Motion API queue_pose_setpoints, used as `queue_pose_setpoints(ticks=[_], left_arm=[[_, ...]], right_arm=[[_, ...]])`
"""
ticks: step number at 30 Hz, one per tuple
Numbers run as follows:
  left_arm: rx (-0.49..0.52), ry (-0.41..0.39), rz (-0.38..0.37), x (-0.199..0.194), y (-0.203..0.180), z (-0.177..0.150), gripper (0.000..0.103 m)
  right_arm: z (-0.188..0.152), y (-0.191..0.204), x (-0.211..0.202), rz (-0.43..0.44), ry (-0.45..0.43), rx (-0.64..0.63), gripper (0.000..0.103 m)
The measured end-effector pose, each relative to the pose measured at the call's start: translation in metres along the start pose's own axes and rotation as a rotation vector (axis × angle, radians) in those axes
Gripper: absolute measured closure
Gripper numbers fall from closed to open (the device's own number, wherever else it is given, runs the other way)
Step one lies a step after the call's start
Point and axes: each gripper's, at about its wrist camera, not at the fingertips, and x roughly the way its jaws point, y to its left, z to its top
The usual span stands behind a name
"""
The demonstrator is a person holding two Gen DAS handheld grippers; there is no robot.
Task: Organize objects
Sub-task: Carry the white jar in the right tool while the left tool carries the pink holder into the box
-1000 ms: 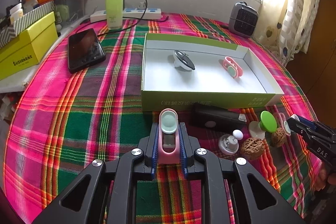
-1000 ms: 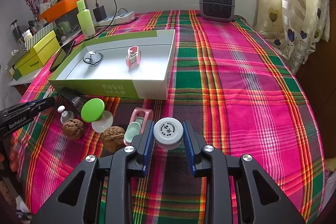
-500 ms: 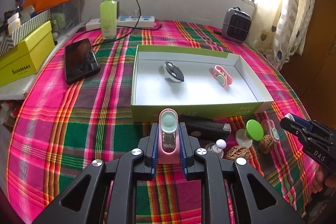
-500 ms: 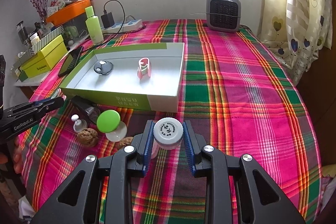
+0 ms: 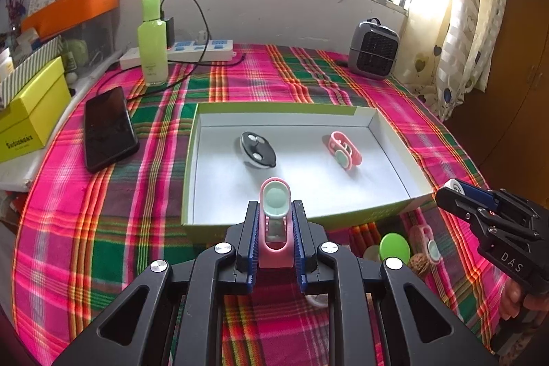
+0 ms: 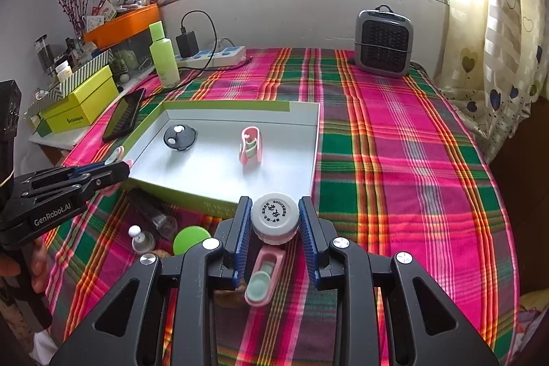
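Two handheld grippers hover over a bench covered in a pink and green plaid cloth, each carrying a small item. The left gripper (image 5: 275, 228) is clamped tight on a pink clip (image 5: 274, 222) with a pale green oval pad at its tip; the clip stands lengthwise between the blue ribbed pads and pokes out ahead of them. It looks like light, stiff plastic, smooth enough to slip, so holding it across its flat long sides, as here, seems the safest grip. Just ahead of and below this gripper lies a shallow open box (image 5: 192, 160) with a white floor and green rim, holding a round black item (image 5: 257, 150) ahead and slightly left and a second pink clip (image 5: 345, 150) ahead and to the right. The right gripper (image 6: 274, 225) is closed on a small white round jar (image 6: 274, 218), pinched across its sides with the printed lid facing the camera. The jar appears light and rigid, its round wall likely to roll out of a loose grip. Below this gripper a third pink clip (image 6: 262, 278) rests on the cloth; to its lower left sit a green-capped item (image 6: 190, 239) and a small white knob (image 6: 137, 237). The box's near wall lies just ahead.
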Motion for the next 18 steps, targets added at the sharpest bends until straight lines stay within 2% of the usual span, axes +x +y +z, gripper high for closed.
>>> queue_pose_setpoints(ticks=[18], left_arm=[[0.033,0.017,-0.029,0.047,-0.014,0.047,0.087]], right_arm=[[0.052,-0.009,0.046,-0.002,0.008,-0.015,0.074]])
